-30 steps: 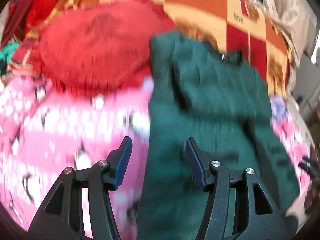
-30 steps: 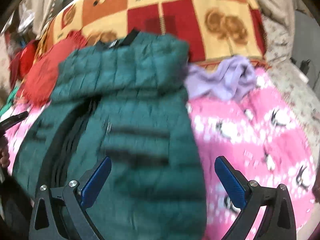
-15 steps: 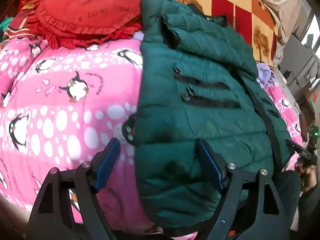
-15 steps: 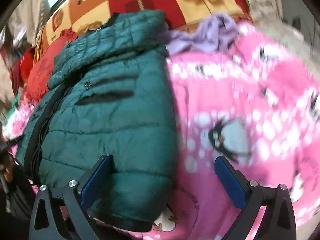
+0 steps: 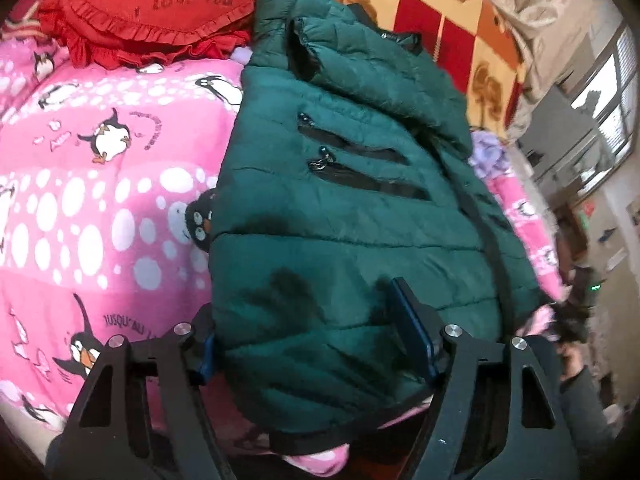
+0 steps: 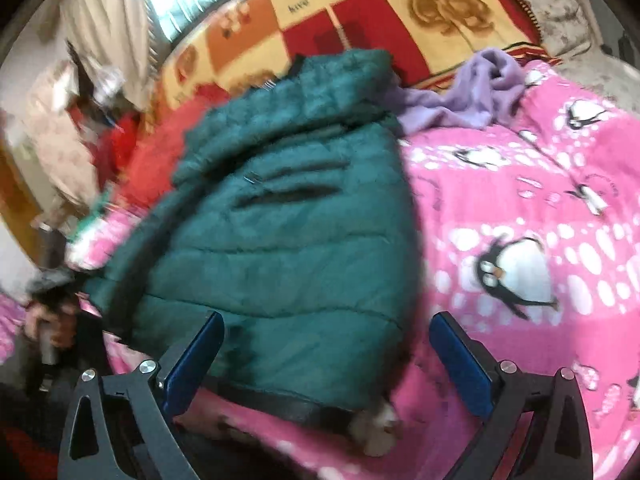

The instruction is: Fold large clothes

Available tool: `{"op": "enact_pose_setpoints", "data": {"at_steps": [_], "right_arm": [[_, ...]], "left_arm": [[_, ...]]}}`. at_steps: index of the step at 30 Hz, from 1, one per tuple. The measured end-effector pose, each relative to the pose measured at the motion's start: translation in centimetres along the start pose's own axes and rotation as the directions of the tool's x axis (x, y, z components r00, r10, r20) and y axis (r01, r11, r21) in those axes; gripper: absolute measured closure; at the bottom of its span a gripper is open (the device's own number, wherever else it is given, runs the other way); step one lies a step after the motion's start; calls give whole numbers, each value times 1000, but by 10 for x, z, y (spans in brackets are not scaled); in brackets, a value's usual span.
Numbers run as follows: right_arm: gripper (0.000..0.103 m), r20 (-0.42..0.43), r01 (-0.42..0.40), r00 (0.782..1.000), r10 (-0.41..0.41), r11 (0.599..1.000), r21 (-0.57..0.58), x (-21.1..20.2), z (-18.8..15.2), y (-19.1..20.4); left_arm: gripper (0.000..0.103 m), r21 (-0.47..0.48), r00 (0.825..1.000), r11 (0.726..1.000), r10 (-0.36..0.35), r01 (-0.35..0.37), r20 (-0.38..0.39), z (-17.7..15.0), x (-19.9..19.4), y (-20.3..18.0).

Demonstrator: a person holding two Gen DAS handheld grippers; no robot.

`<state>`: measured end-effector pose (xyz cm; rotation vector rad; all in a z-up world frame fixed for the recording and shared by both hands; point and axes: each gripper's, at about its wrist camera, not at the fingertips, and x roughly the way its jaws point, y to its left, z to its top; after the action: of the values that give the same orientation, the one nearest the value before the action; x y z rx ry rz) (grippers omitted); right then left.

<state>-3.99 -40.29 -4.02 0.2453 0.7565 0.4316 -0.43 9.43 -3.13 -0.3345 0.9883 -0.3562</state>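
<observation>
A dark green quilted puffer jacket (image 5: 352,208) lies folded lengthwise on a pink penguin blanket (image 5: 100,184), hem toward me, collar far. It also shows in the right wrist view (image 6: 288,232). My left gripper (image 5: 308,332) is open, its fingers on either side of the jacket's hem corner, left finger partly hidden under the fabric. My right gripper (image 6: 328,356) is open wide and empty, low over the hem's right corner at the bed's near edge.
A red frilled cushion (image 5: 152,4) lies far left of the jacket. A lilac garment (image 6: 480,88) lies by the jacket's collar. A red, orange and yellow checked blanket (image 6: 360,12) covers the far end. The pink blanket (image 6: 540,200) stretches right.
Both grippers have pulled back and dropped toward the jacket's hem at the near edge of the bed. The left gripper has opened wider and now straddles the hem corner.
</observation>
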Motion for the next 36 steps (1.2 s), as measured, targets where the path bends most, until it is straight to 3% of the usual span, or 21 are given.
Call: {"op": "enact_pose_setpoints", "data": {"at_steps": [3,7,12,18,20,22,23,24,25,27,30,36], "right_arm": [[12,-11,-79,997,79,997,-2,4,1,1],[18,-41,-82,996,80,996,-40,19,8,6],[17,-67,-47,997,44,998,-36,31,13,3],[17,-82,-79,993,82,996,39,29,12,-7],[26,-90,-55,994,58,998,35,29,14,-5],[55,-86,-23,996,26,999,32,25,16,-2],[61,-62,-33,997,36,998,47,21,18,-3],[66,-46,-33,998,35,998,50,19,19,-3],[66,-39,-16,999,18,999,38,18,20,-1],[66,-56,45,997,-47,999,-26,23,18,10],[66,-68,79,994,-81,996,-38,29,16,14],[61,-54,-38,997,51,977,209,31,11,-19]], "left_arm": [[31,48,998,997,58,-58,5,-2,4,-6],[26,62,996,994,86,-86,10,-3,11,-6],[25,38,996,996,83,-84,35,-2,12,-3],[25,19,997,997,72,-72,23,-1,9,-1],[25,13,997,997,72,-72,24,-1,8,0],[26,17,996,997,81,-82,28,-2,8,-3],[29,18,995,996,92,-93,33,-2,7,-3],[38,16,994,994,104,-104,39,-3,7,-5],[49,9,992,993,117,-118,46,-3,5,-4],[60,5,992,993,115,-115,53,-3,3,-4],[60,8,992,993,118,-118,49,-2,5,-4],[50,-22,996,996,86,-85,24,-1,10,0]]}}
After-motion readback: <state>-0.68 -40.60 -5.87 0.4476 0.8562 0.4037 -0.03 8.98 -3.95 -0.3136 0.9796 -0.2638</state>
